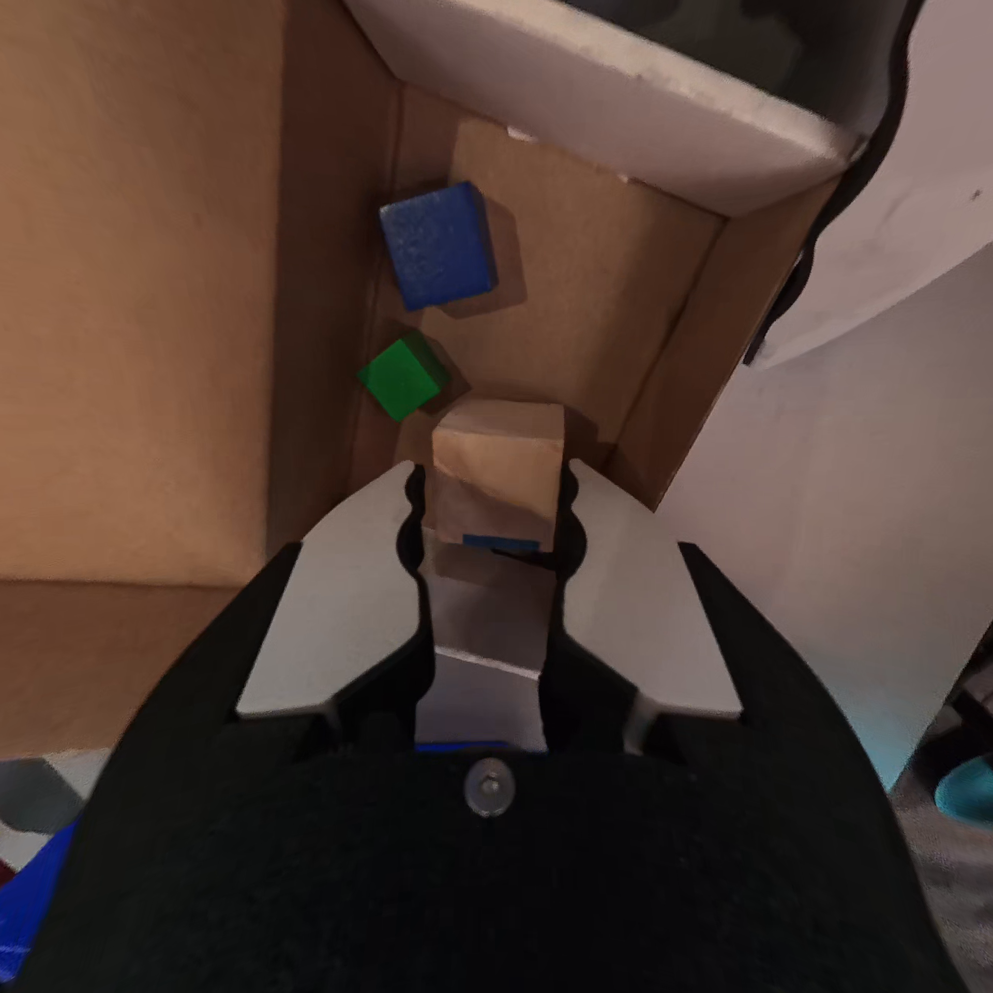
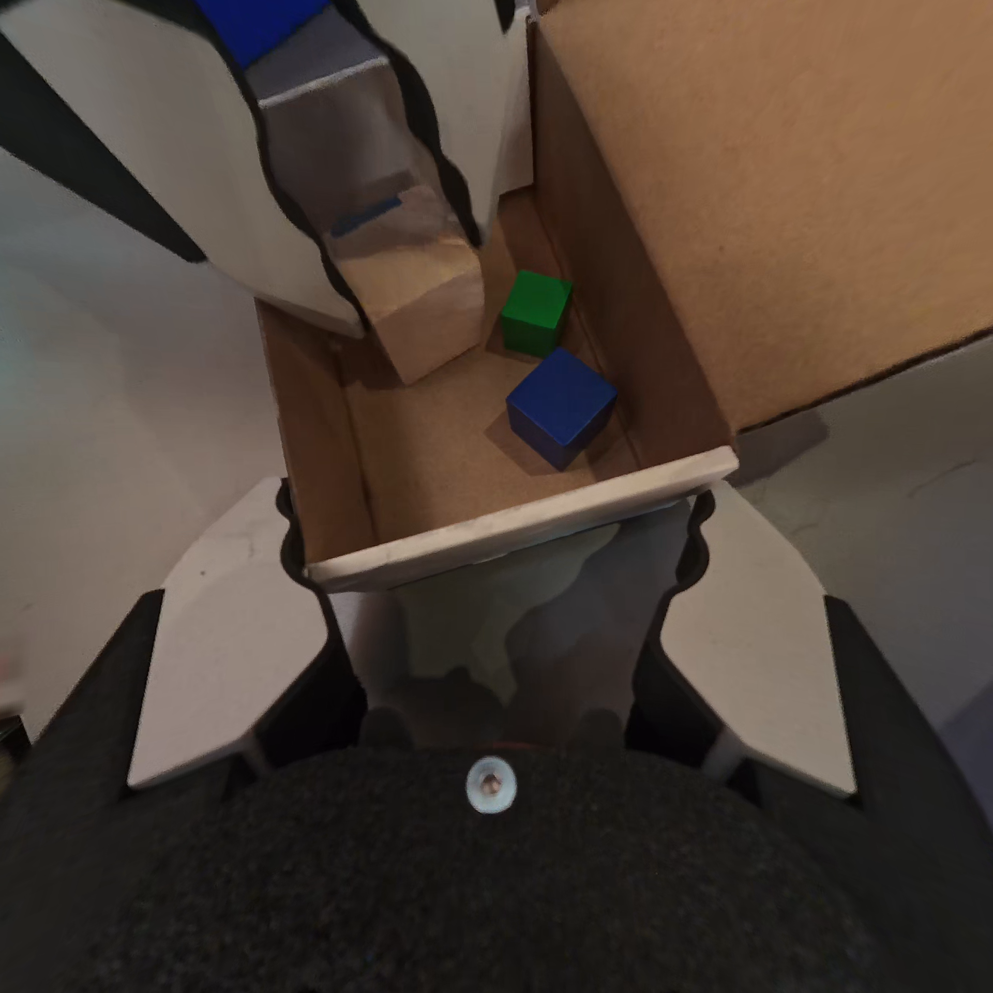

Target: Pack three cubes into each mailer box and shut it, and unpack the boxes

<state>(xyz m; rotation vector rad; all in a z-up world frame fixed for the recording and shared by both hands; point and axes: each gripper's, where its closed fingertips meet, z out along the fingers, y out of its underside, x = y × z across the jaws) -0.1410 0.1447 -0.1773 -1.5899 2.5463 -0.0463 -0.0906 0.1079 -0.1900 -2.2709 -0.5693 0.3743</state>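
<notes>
Fingers (image 1: 419, 516) of the left gripper (image 1: 491, 483) pinch a wooden cube (image 1: 497, 462) inside the open box (image 2: 516, 526), near green (image 2: 534, 311) and blue (image 2: 561, 403) cubes; the right gripper (image 2: 491, 516) is spread at the box's near wall.

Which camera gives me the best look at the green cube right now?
The right wrist view: the green cube sits clear on the box floor beside the blue cube, two faces lit. The left wrist view shows it too, smaller, close against the box's side wall.
</notes>
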